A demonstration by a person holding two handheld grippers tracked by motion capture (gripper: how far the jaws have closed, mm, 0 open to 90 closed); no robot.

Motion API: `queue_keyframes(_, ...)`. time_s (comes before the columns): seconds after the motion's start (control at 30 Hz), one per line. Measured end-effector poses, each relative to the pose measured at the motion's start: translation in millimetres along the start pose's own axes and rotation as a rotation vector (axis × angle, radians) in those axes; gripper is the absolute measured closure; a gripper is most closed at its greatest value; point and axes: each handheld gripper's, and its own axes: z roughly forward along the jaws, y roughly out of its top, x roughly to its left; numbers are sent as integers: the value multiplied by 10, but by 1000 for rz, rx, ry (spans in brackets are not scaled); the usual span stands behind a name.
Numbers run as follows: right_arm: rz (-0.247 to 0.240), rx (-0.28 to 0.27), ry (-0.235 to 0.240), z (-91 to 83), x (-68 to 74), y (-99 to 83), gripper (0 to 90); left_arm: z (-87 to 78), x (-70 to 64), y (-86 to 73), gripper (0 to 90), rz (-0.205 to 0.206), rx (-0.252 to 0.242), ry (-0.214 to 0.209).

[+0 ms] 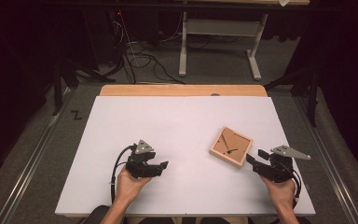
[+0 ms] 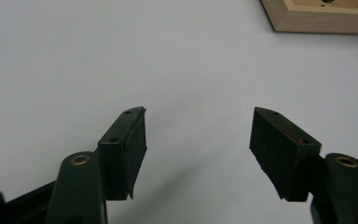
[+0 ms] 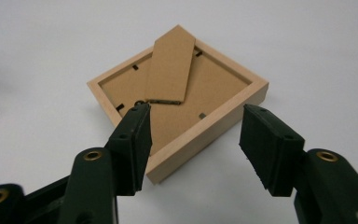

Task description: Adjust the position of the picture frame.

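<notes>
A small square wooden picture frame (image 1: 231, 147) lies face down on the white table, its brown cardboard back and fold-out stand (image 3: 170, 65) facing up. My right gripper (image 1: 256, 156) is open just right of the frame, its jaws straddling the frame's near corner (image 3: 193, 140) without touching it. My left gripper (image 1: 161, 167) rests open on the bare table at the left, well apart from the frame, whose corner (image 2: 324, 16) peeks in at the top right of the left gripper view. Nothing sits between its jaws (image 2: 198, 140).
The white tabletop (image 1: 168, 121) has a wooden strip along its far edge (image 1: 182, 90). Beyond it on the floor stand a grey metal table frame (image 1: 219, 42) and loose cables (image 1: 140, 58). Metal rails run along both sides.
</notes>
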Motion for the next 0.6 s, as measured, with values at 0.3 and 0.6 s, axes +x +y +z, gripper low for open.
queue_keyframes(0.3,20,43,-61,139,-127,71,499,-36,0,2,356,-18,-22,-12)
queue_keyframes(0.6,33,108,-102,327,-202,145,518,-18,-39,3,373,5,-15,-12)
